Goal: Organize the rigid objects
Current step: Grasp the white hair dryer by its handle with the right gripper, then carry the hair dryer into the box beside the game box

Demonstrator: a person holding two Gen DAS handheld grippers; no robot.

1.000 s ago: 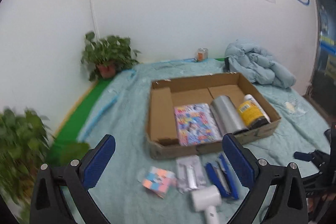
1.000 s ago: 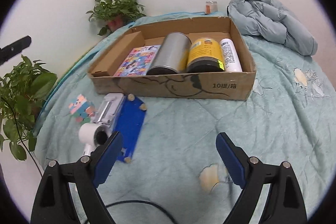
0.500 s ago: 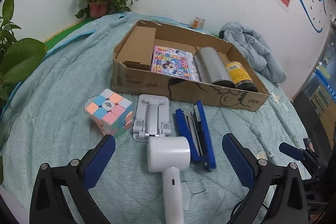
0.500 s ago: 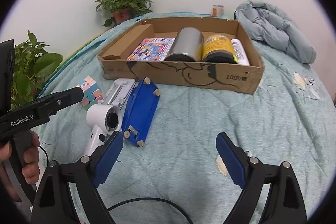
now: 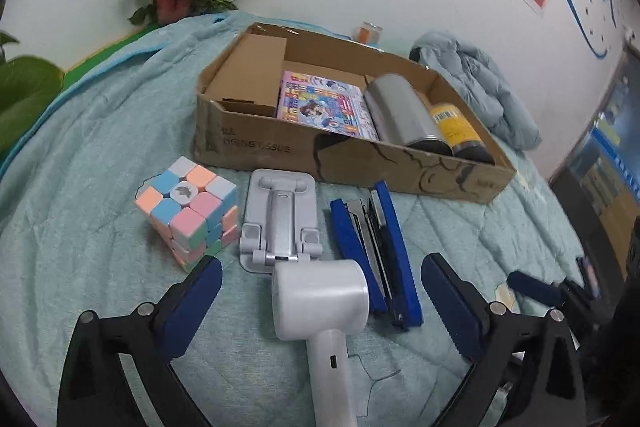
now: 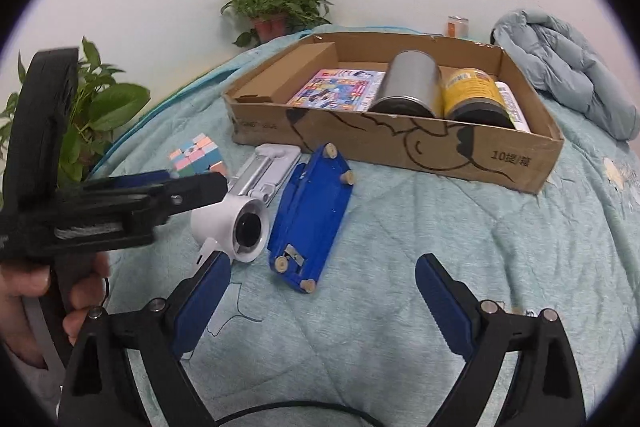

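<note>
A white hair dryer (image 5: pixel 320 291) lies on the teal bedspread, its head in the gap of my open left gripper (image 5: pixel 320 267), pads clear of it. Beside it lie a pastel puzzle cube (image 5: pixel 188 211), a grey phone stand (image 5: pixel 280 219) and a blue stapler (image 5: pixel 376 251). My right gripper (image 6: pixel 324 261) hovers near the stapler (image 6: pixel 312 215), its jaws opening, with the stapler's near end in the gap and untouched. The cardboard box (image 6: pixel 400 143) holds a colourful book (image 6: pixel 340 91), a silver can (image 6: pixel 408 83), a yellow-labelled jar (image 6: pixel 472 91) and a white bottle (image 6: pixel 512 107).
A person's hand (image 6: pixel 24 291) holds the left gripper's handle at the left of the right wrist view. Potted plants (image 6: pixel 276 3) stand at the bed's far and left edges. A bundled blue jacket (image 6: pixel 560 63) lies right of the box, a small jar (image 6: pixel 456 25) behind it.
My left gripper dropped toward the bed and closed in on the hair dryer. My right gripper shifted left toward the stapler, and its fingers spread a little wider.
</note>
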